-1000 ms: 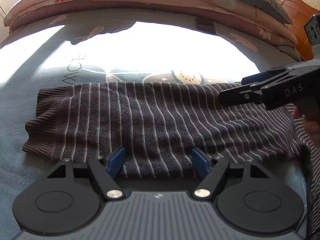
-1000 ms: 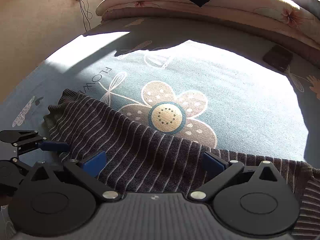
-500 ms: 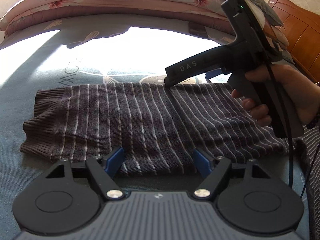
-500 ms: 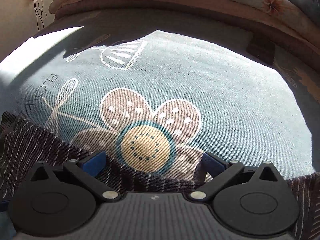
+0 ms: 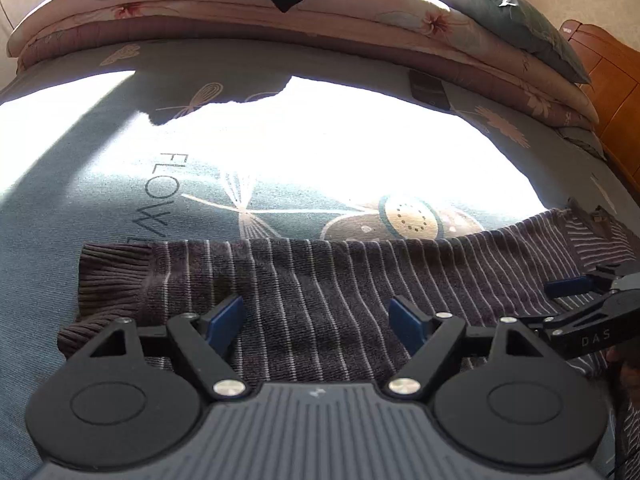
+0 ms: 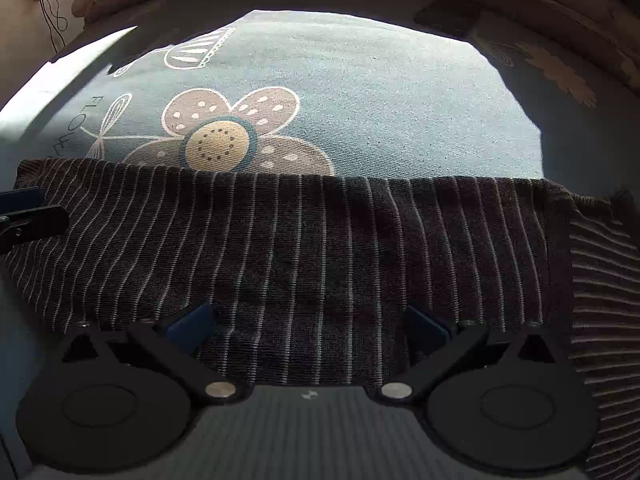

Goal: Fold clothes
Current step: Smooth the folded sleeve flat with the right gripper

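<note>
Nearest the viewer, the left tool [image 5: 316, 318] and right tool [image 6: 306, 326] hover with fingers spread, holding nothing, over a dark striped sweater [image 6: 300, 248]. It lies as a long band across the bed [image 6: 360, 92], seemingly partway folded; beyond lies a quilt [image 5: 240, 20].

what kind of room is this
Most likely a bedroom: the striped sweater lies on a bed's flower-print sheet, with folded quilts and a pillow stacked along the far edge.
</note>
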Demonstrator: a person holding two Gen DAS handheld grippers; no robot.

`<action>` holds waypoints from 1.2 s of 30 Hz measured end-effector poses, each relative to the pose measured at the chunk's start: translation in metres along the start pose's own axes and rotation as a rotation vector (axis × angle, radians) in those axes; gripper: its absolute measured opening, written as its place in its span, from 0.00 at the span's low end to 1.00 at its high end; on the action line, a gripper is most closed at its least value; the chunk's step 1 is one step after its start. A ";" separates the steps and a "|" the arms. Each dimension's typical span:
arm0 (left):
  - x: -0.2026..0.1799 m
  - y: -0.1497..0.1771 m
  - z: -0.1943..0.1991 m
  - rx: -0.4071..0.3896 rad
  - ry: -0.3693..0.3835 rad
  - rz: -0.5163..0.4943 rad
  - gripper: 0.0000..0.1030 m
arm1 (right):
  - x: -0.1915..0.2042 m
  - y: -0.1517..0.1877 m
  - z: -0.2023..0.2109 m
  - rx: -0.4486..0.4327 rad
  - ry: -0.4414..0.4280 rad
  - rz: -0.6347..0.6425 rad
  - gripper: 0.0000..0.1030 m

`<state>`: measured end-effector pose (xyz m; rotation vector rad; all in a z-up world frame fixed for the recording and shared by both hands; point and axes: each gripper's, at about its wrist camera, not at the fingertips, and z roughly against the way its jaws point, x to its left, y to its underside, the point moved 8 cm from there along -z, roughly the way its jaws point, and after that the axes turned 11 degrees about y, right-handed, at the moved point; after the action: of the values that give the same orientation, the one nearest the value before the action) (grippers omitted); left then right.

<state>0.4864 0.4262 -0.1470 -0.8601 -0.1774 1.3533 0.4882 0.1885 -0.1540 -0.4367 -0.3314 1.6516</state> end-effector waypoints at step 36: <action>-0.078 -0.006 -0.011 0.051 -0.046 -0.032 0.79 | -0.148 0.025 0.084 -0.114 0.157 -0.188 1.00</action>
<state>0.4780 0.3515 -0.1233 -0.7805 -0.1906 1.3428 0.4412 0.0413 -0.0772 -0.5996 -0.3398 1.4102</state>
